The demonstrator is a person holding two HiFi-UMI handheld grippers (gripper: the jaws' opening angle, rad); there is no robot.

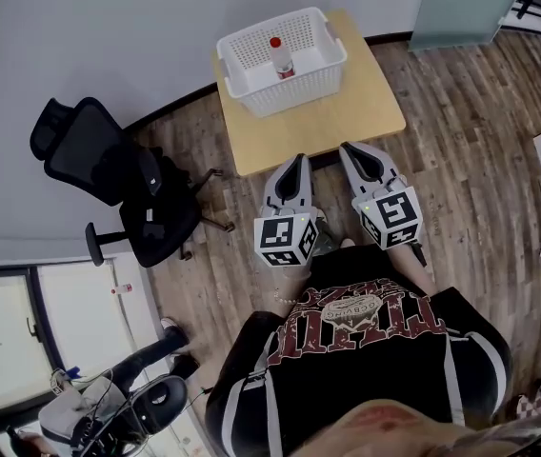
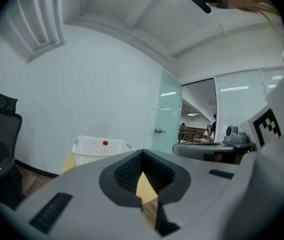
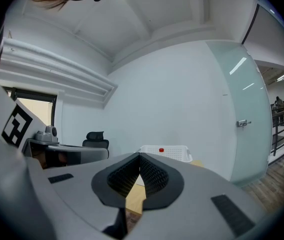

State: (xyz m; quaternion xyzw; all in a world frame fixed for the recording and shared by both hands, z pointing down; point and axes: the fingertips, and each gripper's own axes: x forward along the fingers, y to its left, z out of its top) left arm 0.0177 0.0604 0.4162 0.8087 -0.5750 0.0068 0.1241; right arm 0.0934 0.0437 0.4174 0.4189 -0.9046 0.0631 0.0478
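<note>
Far left: a black office chair (image 1: pixel 118 184) on the brown wood-plank floor (image 1: pixel 461 150), backed against the white wall (image 1: pixel 109 27), well apart from everything else.

Next over, toward the middle: a light wooden square surface (image 1: pixel 356 112), pushed up to that wall. On its back left part, a white perforated plastic basket (image 1: pixel 316 72), upright, filling much of the surface's width. Inside the basket, near the centre, a small clear bottle with a red cap (image 1: pixel 280 57), upright, clear of the basket's walls. Front half of the surface bare.

Just short of the surface's near edge, above the floor: the left gripper (image 1: pixel 299 158), pointed toward the surface and touching nothing. Jaws (image 2: pixel 142 152) brought together at the tips, nothing between them; only a sliver of the wooden top visible through the hollow behind the tips. Basket and red cap seen ahead and to the left in the left gripper view.

Just beside it, to the right: the right gripper (image 1: pixel 347 147), tips at the surface's near edge. Jaws likewise closed tip to tip, empty. Basket straight ahead in the right gripper view, chair off to its left.

Far right, at the room's corner: a frosted glass door (image 1: pixel 461 3) with a metal handle; beyond it, a railing.
</note>
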